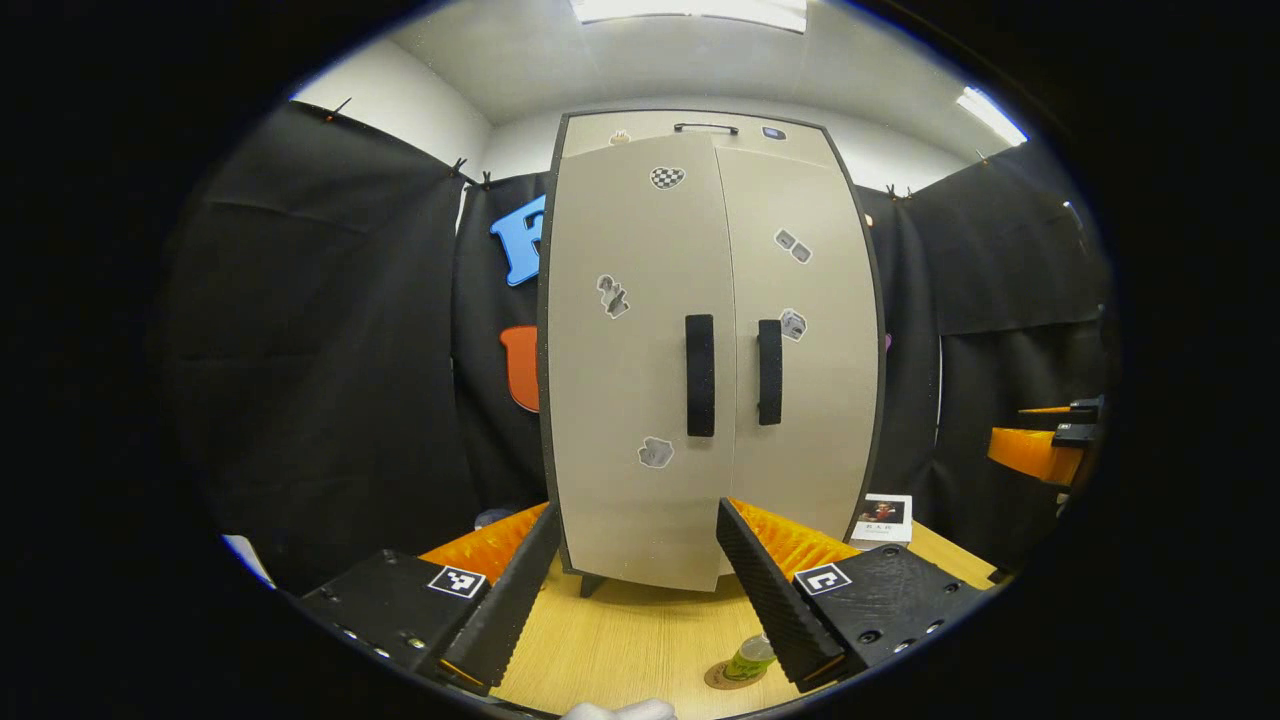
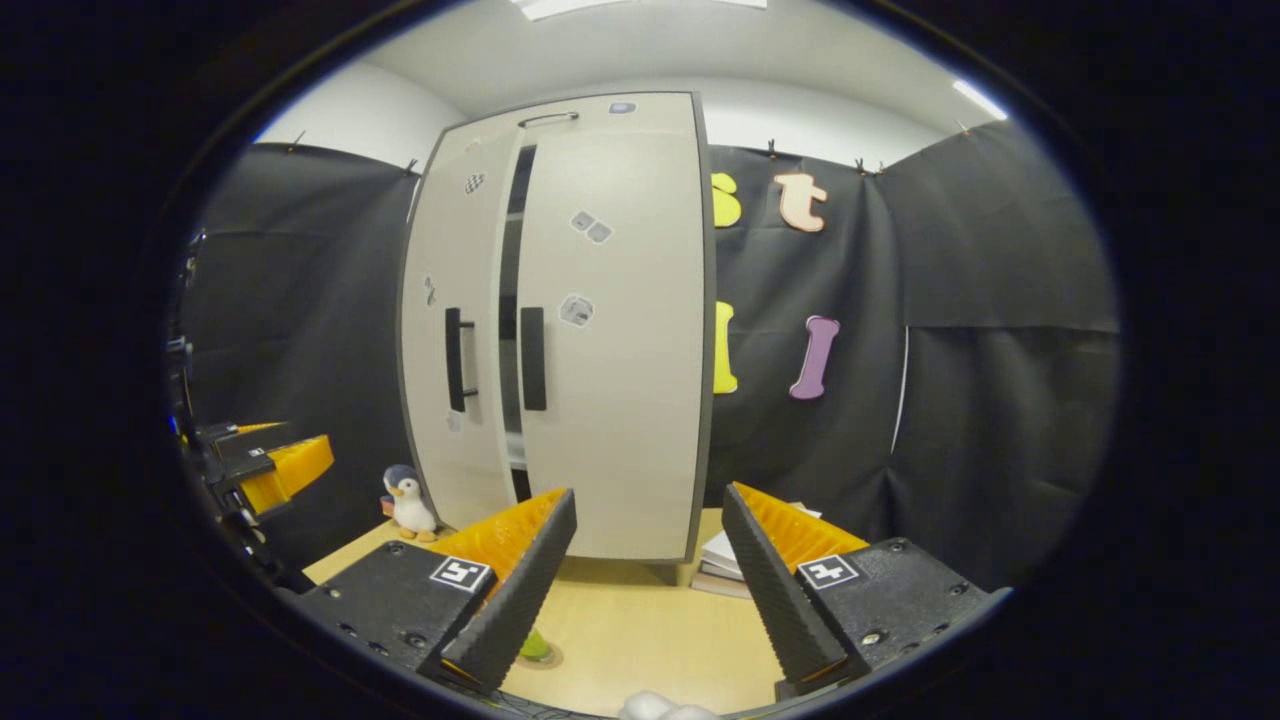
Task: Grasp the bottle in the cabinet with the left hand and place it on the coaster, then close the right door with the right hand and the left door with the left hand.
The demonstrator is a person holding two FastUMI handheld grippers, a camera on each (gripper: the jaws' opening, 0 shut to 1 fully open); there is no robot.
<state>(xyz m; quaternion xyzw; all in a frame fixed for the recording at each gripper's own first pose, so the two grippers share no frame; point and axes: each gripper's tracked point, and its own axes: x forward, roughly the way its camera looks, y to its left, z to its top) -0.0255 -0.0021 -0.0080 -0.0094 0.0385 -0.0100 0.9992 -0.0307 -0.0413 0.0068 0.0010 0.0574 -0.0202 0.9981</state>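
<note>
Left gripper view starts close in, with the left tool (image 1: 625, 590) held low over the worktop (image 1: 620, 630). Its two fingers are spread wide and hold nothing. Just past them, down by the right finger, the bottle (image 1: 750, 655) stands on the round coaster (image 1: 722, 678). So that part of the job looks done.

Right gripper view shows the right tool (image 2: 648, 590) spread wide too, with nothing in it. A bit of the bottle peeks out beside its left finger, low on the worktop.

Farther back stands the tall cabinet (image 1: 640, 500). The right door (image 2: 620, 400) looks shut flat. The left door (image 2: 450, 350) is not quite shut. A dark gap runs up and down between the two doors, and shelves show inside it. From the left gripper view the doors look almost closed, so the gap is small.

The left door is most likely the next thing to push. It lies straight ahead of the left tool and higher up. Its long black handle (image 1: 700, 375) stands up and down, above the spread fingers. The left tool is the nearer one to that door. A push forward on the door's front should close it.

A toy penguin (image 2: 408, 500) sits on the worktop by the cabinet's left side. Some books (image 2: 725, 560) lie by its right side.
</note>
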